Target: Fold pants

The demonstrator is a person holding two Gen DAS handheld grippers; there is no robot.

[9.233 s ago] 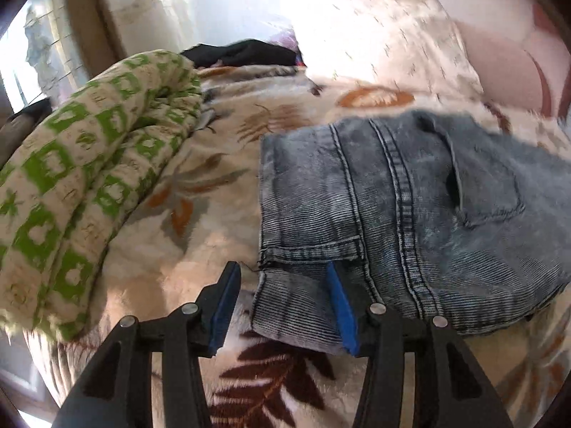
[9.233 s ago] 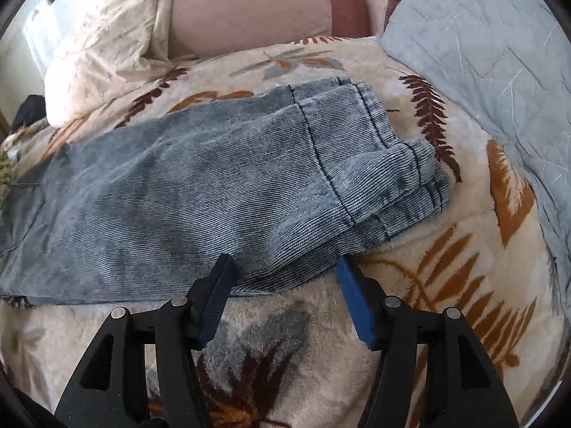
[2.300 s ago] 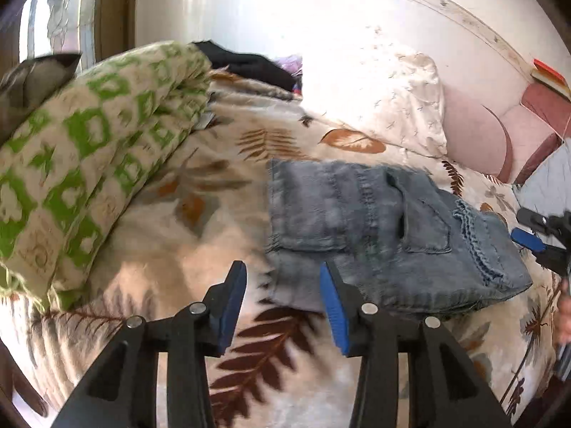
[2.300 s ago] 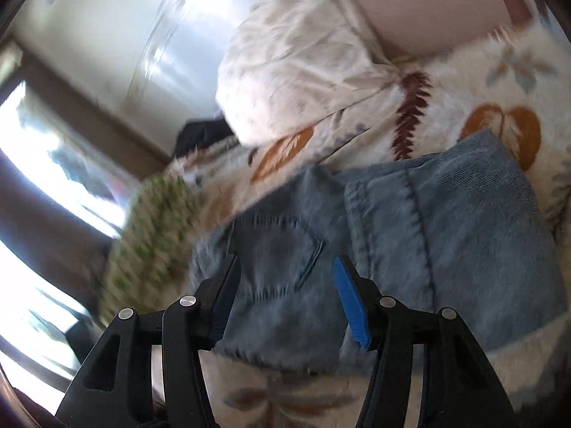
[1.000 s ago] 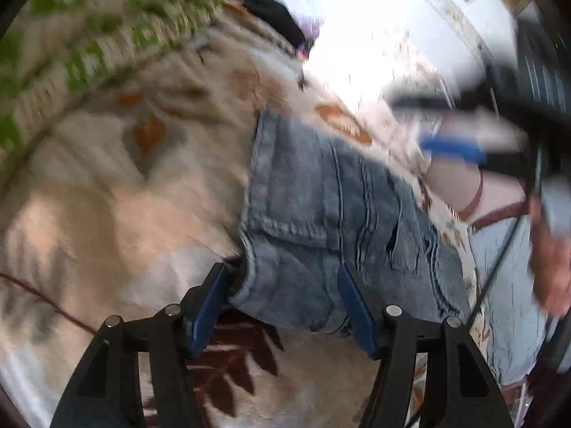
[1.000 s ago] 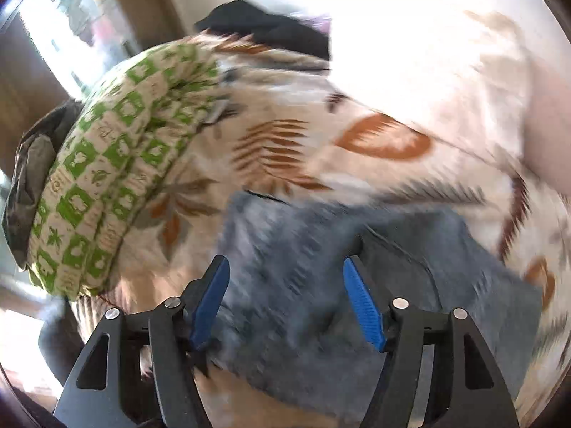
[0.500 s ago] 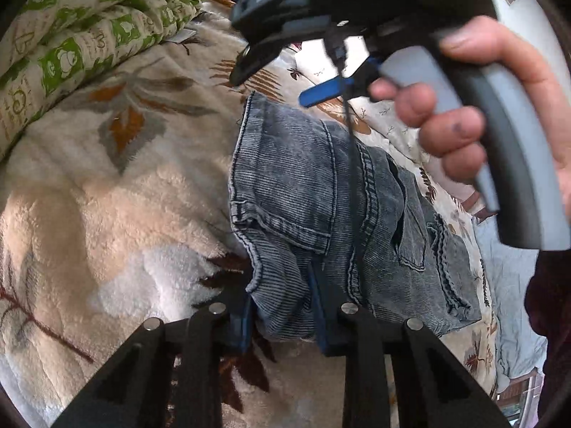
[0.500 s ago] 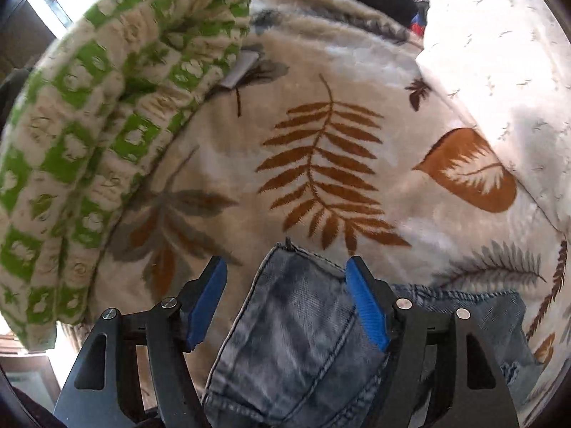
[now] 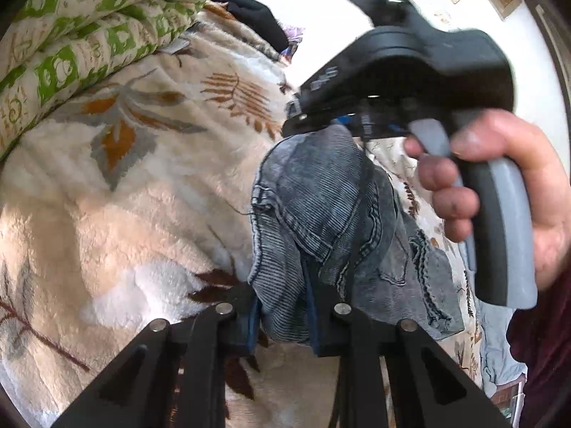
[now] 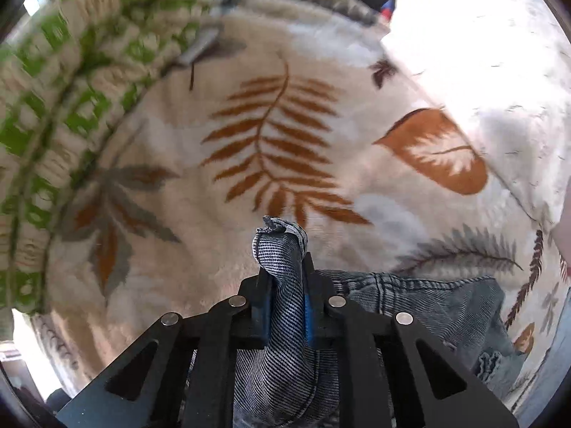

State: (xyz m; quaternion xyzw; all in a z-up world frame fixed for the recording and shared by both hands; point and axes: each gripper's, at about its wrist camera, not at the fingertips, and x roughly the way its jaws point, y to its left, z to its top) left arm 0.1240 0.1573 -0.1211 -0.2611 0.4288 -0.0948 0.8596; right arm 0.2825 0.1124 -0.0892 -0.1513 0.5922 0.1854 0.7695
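Left wrist view: left gripper (image 9: 282,315) w/ fingers clamped on a bunched corner of the jeans (image 9: 321,207); denim wad fills the gap btwn the blue pads, rest of the jeans runs fwd and to the right of the fingers, raised off the bed blanket (image 9: 107,196). Straight ahead and above, right gripper (image 9: 348,123) pinches the far corner of the same folded bundle, held by the person's hand (image 9: 506,185) on the grey handle. Fabric hangs btwn the two grips. Green-patterned quilt (image 9: 82,25) lies far left of the fingers, dark garment (image 9: 257,14) beyond it.

Right wrist view: right gripper (image 10: 285,303) fingers squeezed onto a twisted denim corner (image 10: 282,249); tip of cloth pokes out past the fingertips, rest of jeans drops below and to the right of them. Leaf-print blanket (image 10: 267,135) beneath, ahead of fingers; green quilt (image 10: 53,107) left, blurred; pale pillow (image 10: 499,53) upper right.
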